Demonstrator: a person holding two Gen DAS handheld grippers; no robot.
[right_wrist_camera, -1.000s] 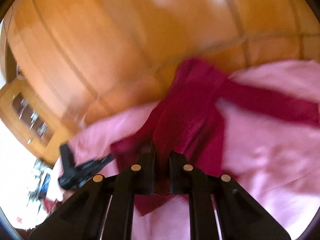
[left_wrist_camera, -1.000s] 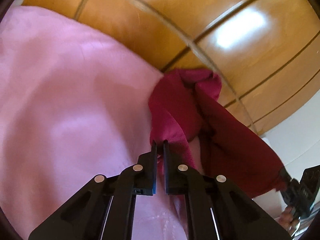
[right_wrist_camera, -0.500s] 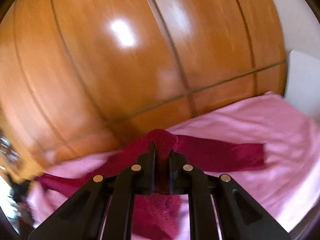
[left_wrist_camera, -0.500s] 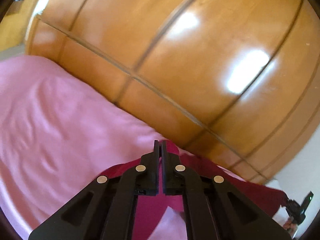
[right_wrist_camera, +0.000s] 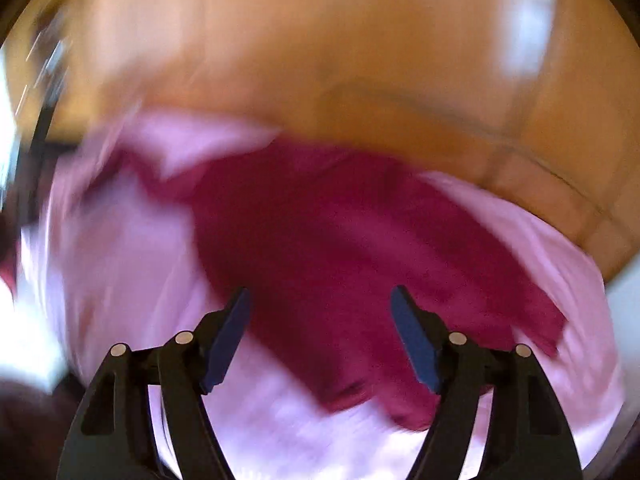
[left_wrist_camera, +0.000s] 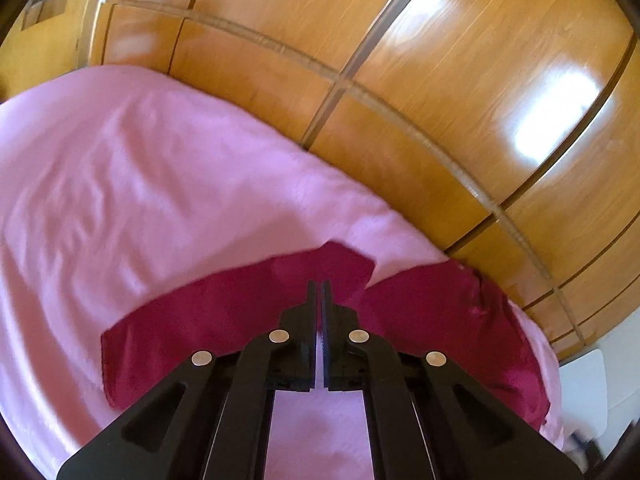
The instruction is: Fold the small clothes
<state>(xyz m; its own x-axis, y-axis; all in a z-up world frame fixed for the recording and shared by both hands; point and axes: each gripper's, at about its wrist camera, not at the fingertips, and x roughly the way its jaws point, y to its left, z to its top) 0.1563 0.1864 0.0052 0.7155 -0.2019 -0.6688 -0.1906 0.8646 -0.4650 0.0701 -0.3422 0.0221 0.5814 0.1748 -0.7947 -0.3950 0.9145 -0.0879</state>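
Note:
A dark red garment (left_wrist_camera: 224, 312) lies spread on the pink bedsheet (left_wrist_camera: 120, 184). In the left wrist view my left gripper (left_wrist_camera: 319, 286) has its jaws closed on the garment's edge, with the cloth spreading left and right of the fingers. In the blurred right wrist view the garment (right_wrist_camera: 320, 248) lies flat below my right gripper (right_wrist_camera: 320, 296), whose jaws stand wide apart and hold nothing.
A tall wooden wardrobe (left_wrist_camera: 400, 80) with glossy doors runs along the far side of the bed and also shows in the right wrist view (right_wrist_camera: 320, 60). A white wall (left_wrist_camera: 592, 380) stands at the right. The right wrist view is motion-blurred.
The garment went from hanging bunched between both grippers to lying spread on the sheet. My right gripper has opened and let go of the cloth. My left gripper stays shut on it.

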